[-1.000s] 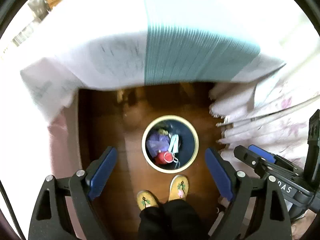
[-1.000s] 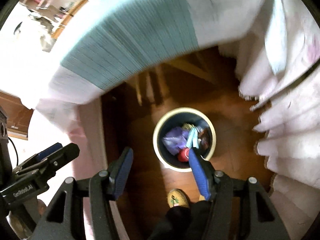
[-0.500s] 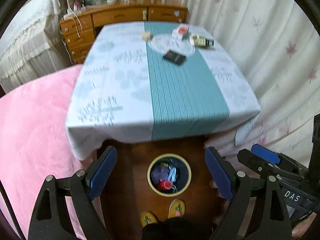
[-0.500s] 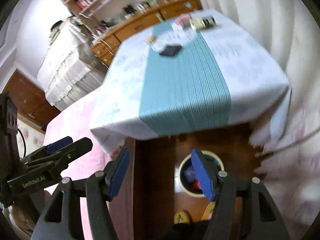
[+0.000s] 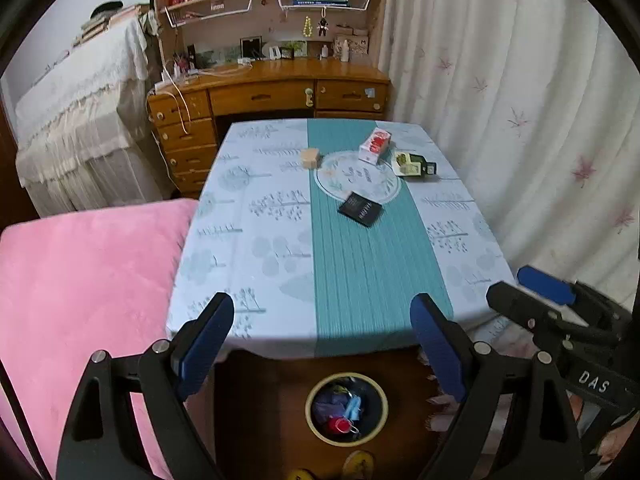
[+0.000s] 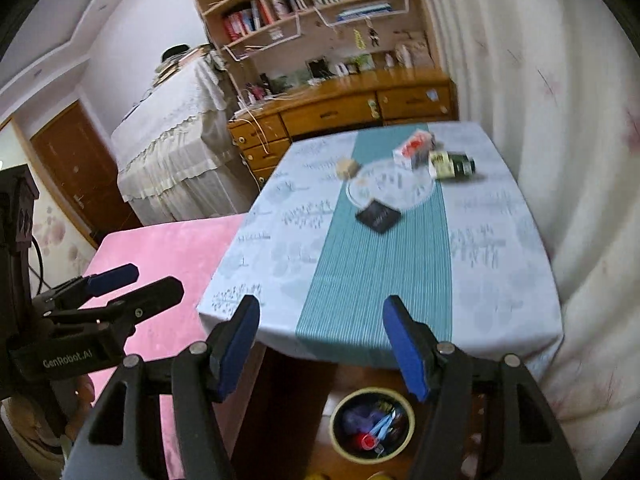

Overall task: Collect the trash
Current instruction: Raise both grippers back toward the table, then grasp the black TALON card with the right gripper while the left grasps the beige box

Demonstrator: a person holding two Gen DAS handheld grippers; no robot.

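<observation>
A round trash bin [image 5: 346, 409] with a yellow rim stands on the floor below the table's near edge, holding several scraps; it also shows in the right wrist view [image 6: 372, 424]. On the table [image 5: 280, 240] lie a black packet [image 5: 361, 209], a red and white carton [image 5: 374, 146], a dark green box [image 5: 414, 164] and a small tan box [image 5: 310, 158]. My left gripper [image 5: 322, 332] is open and empty above the near table edge. My right gripper [image 6: 322, 340] is open and empty beside it.
A pink bed [image 5: 80, 292] lies left of the table. A wooden desk [image 5: 272, 96] with shelves stands behind it. White curtains [image 5: 520, 120] hang along the right. A cloth-covered cabinet [image 5: 80, 120] stands at the back left. My yellow slippers [image 5: 360, 466] show by the bin.
Both grippers have tilted up from looking down into the bin to looking across the table. Both stay open and empty.
</observation>
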